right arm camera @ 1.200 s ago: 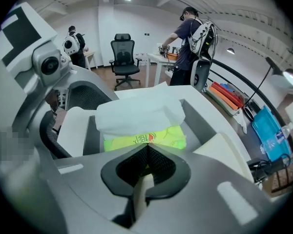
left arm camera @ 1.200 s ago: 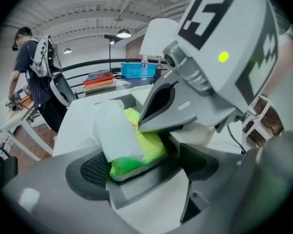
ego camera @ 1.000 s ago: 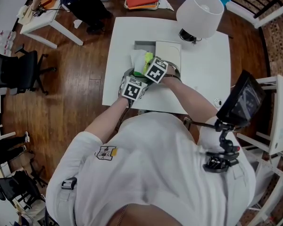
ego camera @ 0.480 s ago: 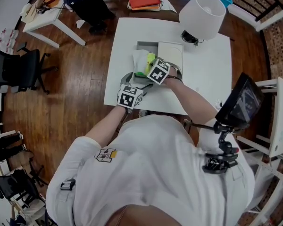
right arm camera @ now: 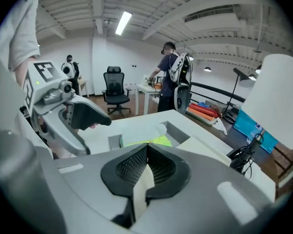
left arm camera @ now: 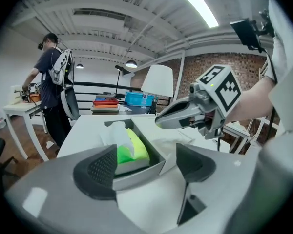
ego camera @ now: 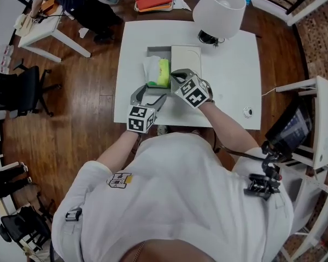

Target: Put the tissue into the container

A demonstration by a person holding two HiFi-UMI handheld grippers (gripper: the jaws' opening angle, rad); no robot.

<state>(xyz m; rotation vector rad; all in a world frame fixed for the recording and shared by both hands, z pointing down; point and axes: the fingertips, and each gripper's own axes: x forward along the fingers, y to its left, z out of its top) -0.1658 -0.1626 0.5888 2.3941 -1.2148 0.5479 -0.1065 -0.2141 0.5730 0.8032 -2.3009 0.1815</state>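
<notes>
Green-and-white tissue pack (ego camera: 157,72) sits inside the grey container (ego camera: 158,49) on a white table (ego camera: 229,81), cream lid (ego camera: 187,58) alongside. Left gripper (ego camera: 150,91) near the container, jaws apart and closing on nothing. Right gripper (ego camera: 175,73) clenched; pale sliver behind its pads, possibly only table

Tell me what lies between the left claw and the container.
Only bare white table, in the left gripper view; the left claw, jaws closing, is empty.
</notes>
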